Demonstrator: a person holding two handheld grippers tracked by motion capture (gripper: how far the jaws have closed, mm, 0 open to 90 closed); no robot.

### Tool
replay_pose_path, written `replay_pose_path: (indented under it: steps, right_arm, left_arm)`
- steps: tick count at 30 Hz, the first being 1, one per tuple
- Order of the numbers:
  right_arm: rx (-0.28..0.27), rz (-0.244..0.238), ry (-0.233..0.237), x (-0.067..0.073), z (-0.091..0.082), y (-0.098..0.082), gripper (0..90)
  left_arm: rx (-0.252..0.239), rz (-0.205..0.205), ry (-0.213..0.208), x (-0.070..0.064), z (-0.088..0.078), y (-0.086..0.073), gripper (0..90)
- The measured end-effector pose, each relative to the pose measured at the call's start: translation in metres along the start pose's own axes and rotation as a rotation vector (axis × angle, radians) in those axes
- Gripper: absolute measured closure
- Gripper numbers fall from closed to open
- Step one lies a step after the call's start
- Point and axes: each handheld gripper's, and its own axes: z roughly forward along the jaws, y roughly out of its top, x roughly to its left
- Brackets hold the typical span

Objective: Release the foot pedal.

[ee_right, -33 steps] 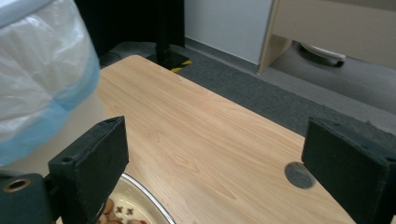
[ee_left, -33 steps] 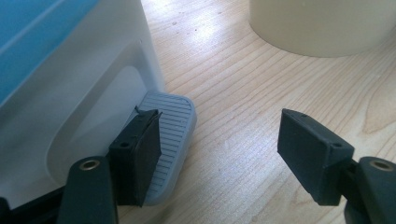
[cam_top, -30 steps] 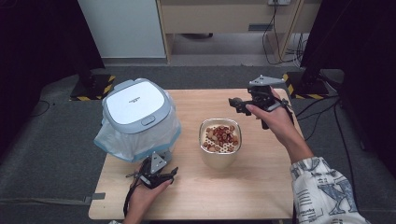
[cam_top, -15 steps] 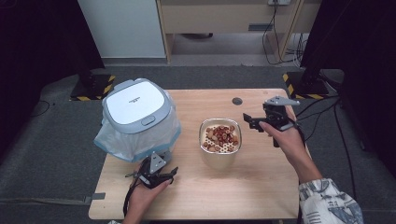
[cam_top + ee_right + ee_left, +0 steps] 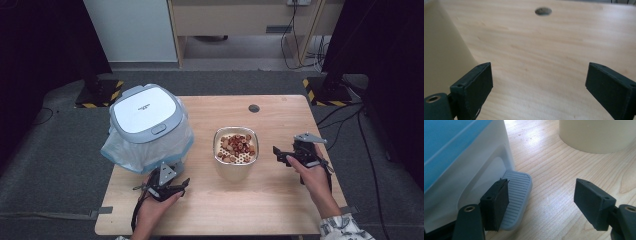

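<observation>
While the left gripper (image 5: 165, 187) hung released by the pedal (image 5: 517, 195) of the pedal bin (image 5: 147, 122) at left, the right gripper (image 5: 292, 155), fingers released and empty, sat beside the centre-frame bowl of nuts (image 5: 236, 150), seemingly lining up a grasp needing a leftward reach to its wall.

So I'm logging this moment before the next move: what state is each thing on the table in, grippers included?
Pedal bin: lid shut, liner bag fitted, upright.
Foot pedal: up, left jaw beside it, not pressed as far as I can tell.
Beige pot: upright, uncovered, strainer insert holding reddish-brown pieces.
Left gripper: open, nothing held.
Right gripper: open, nothing held, right of the pot.
Table: round hole near far edge.
</observation>
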Motion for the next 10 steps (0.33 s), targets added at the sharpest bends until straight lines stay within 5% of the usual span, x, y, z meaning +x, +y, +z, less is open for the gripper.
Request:
replay_pose_path:
  steps: [3,10]
  right_arm:
    - [0.077,-0.004,-0.010,0.001,0.008,-0.012,7.7]
    - [0.143,-0.005,-0.007,0.007,0.018,-0.028,8.0]
  left_arm:
    - [-0.001,-0.002,-0.001,0.000,0.000,0.000,27.1]
    - [-0.005,0.001,0.002,0.001,-0.002,0.000,27.0]
